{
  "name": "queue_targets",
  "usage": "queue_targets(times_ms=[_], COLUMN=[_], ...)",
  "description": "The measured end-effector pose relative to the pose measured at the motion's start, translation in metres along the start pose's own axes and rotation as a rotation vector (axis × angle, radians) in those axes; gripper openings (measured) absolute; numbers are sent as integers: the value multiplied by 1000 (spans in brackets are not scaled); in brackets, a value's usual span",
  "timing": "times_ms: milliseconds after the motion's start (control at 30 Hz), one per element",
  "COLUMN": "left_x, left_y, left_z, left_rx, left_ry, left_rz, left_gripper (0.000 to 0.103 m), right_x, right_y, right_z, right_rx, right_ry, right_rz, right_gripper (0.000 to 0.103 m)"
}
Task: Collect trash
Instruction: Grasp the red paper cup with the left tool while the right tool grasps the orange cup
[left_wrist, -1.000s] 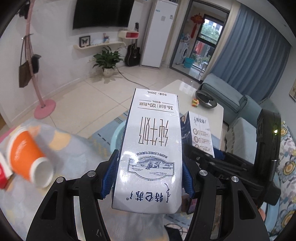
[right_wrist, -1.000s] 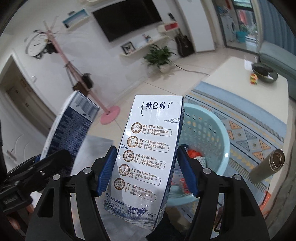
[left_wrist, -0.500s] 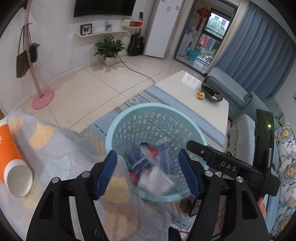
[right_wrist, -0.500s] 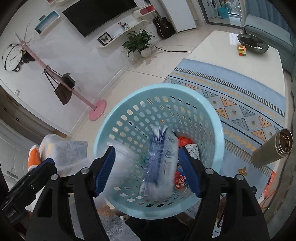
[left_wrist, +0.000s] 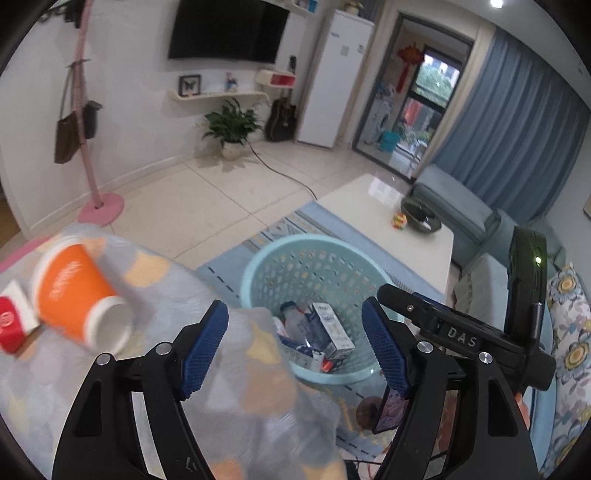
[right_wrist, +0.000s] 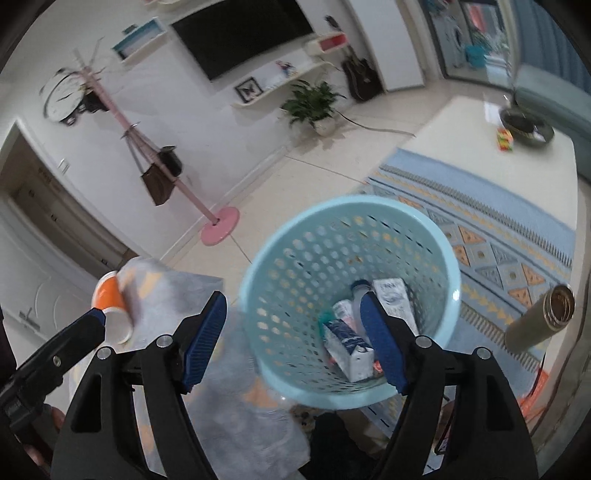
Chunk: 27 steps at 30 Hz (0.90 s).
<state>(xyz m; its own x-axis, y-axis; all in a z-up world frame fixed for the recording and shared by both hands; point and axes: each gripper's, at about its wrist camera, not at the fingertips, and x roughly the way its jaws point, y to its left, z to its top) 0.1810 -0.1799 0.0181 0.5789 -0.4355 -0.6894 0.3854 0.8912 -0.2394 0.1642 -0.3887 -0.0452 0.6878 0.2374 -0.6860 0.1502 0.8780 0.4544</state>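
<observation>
A light blue perforated basket (left_wrist: 266, 254) (right_wrist: 280, 236) stands on the rug below both grippers. Two milk cartons (left_wrist: 332, 328) (right_wrist: 349, 343) lie in it among other trash, one white face up (right_wrist: 393, 295). My left gripper (left_wrist: 293, 308) hangs over the edge of the cloth-covered table (left_wrist: 166, 280); its jaws are opening with nothing between them. My right gripper (right_wrist: 291, 299) hovers above the basket, open and empty. An orange paper cup (left_wrist: 70, 291) (right_wrist: 107, 293) lies on its side on the cloth, beside a red and white box (left_wrist: 11, 325).
A gold thermos (right_wrist: 539, 321) lies right of the basket. Beyond the rug is a white coffee table (left_wrist: 388, 221) with a dark bowl (left_wrist: 421, 218). A pink coat stand (left_wrist: 92, 147) is at the far left, a blue sofa (left_wrist: 480, 229) at the right.
Both grippers held a milk carton a second ago; both let go, the cartons fell into the basket and lie there now. The left view has swung left, showing more of the cup.
</observation>
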Motion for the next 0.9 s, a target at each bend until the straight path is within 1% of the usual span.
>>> queue_targets(times_ms=[167, 300, 433, 467, 533, 633, 667, 800, 867, 900], left_x=[-44, -82, -112, -119, -129, -138, -138, -128, -115, -106], left_y=[26, 63, 104, 117, 135, 168, 181, 221, 237, 246], left_z=[1, 1, -1, -2, -1, -2, -2, -2, -4, -6], left_rx=[-54, -131, -198, -214, -240, -274, -286, -311, -319, -327], left_ry=[-95, -182, -233, -244, -256, -257, -251, -209, -167, -144], left_rz=[63, 147, 222, 252, 285, 345, 377, 433, 426, 401], left_gripper=[73, 73, 73, 73, 73, 73, 73, 73, 73, 73], right_x=[-16, -19, -16, -15, -10, -2, 1, 23, 37, 43], right_y=[45, 83, 123, 132, 153, 178, 186, 217, 228, 231], right_z=[-2, -3, -6, -6, -8, -10, -11, -13, -15, -16], right_rx=[-105, -187, -290, -312, -365, -405, -416, -465, -479, -486], right_ry=[-22, -32, -36, -35, -27, -23, -23, -8, 17, 31], right_rz=[41, 75, 119, 127, 169, 222, 226, 231, 231, 232], right_gripper=[71, 73, 74, 74, 74, 74, 74, 74, 74, 74])
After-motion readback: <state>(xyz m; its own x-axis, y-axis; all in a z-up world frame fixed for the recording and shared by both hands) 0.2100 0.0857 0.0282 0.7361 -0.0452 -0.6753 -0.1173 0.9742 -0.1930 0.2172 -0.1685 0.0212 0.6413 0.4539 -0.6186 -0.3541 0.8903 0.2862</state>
